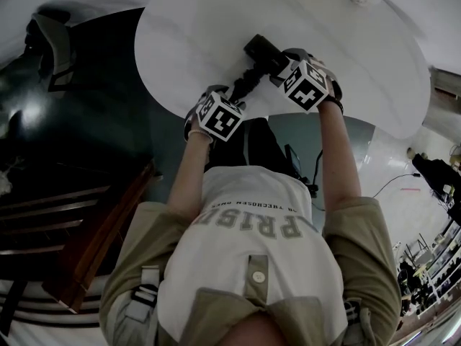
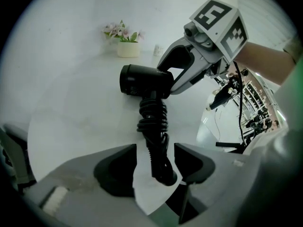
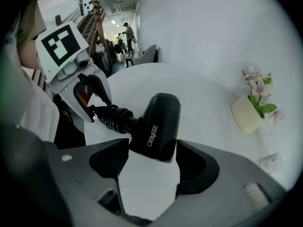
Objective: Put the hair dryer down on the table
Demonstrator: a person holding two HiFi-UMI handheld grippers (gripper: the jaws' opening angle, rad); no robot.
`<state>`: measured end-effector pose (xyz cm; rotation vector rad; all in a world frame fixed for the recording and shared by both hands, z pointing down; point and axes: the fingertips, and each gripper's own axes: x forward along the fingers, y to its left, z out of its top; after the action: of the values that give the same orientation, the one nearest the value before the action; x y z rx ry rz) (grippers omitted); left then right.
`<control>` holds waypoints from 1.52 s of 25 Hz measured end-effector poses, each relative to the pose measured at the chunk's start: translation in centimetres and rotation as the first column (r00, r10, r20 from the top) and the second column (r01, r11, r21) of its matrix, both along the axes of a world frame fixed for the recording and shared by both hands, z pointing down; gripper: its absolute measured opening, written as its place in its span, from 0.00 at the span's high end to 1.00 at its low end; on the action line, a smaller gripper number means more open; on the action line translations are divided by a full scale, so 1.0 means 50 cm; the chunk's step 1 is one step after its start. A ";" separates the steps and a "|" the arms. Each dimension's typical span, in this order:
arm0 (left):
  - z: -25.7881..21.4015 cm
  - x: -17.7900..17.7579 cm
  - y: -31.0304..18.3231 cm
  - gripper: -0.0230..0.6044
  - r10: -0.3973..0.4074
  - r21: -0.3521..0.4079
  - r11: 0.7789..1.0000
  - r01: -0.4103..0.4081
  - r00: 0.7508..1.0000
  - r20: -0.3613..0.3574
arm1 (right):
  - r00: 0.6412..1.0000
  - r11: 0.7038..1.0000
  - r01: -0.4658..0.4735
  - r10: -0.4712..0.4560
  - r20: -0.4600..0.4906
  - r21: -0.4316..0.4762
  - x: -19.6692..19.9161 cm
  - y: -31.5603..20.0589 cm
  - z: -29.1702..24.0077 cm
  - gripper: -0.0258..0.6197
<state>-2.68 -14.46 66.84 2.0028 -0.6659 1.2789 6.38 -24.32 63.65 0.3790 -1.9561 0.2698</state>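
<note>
Open-plan workspace, likely a lab: a round white table (image 1: 187, 34) with potted flowers (image 2: 127, 44), a wooden staircase (image 3: 98, 30), cabled equipment racks (image 2: 253, 110), and a person (image 3: 128, 32) down the hall.

A small cream pot (image 2: 128, 49) holds pink flowers (image 2: 115, 30).

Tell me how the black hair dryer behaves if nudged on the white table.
The black hair dryer has a rounded barrel, so it may roll, though its handle should stop it. Its smooth shell likely slides on the round white table. The wrapped cord could loosen.
</note>
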 end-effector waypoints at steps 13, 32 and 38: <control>-0.134 -0.030 -0.061 0.54 -0.091 0.205 0.973 0.109 0.992 -0.091 | 0.932 0.935 -0.306 0.255 0.259 0.181 0.001 -0.033 -0.160 0.52; -0.630 -0.068 -0.201 0.55 -0.120 0.787 0.505 0.354 0.932 -0.342 | 0.617 0.536 -0.721 0.211 0.758 0.439 0.063 -0.016 -0.628 0.56; -0.736 -0.080 -0.195 0.55 -0.094 0.847 0.325 0.420 0.906 -0.413 | 0.558 0.446 -0.778 0.169 0.813 0.442 0.095 0.009 -0.707 0.60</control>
<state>-6.67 -24.23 30.02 2.6843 -1.7872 0.2740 11.15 -23.86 28.32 1.7507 -2.5612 -0.1330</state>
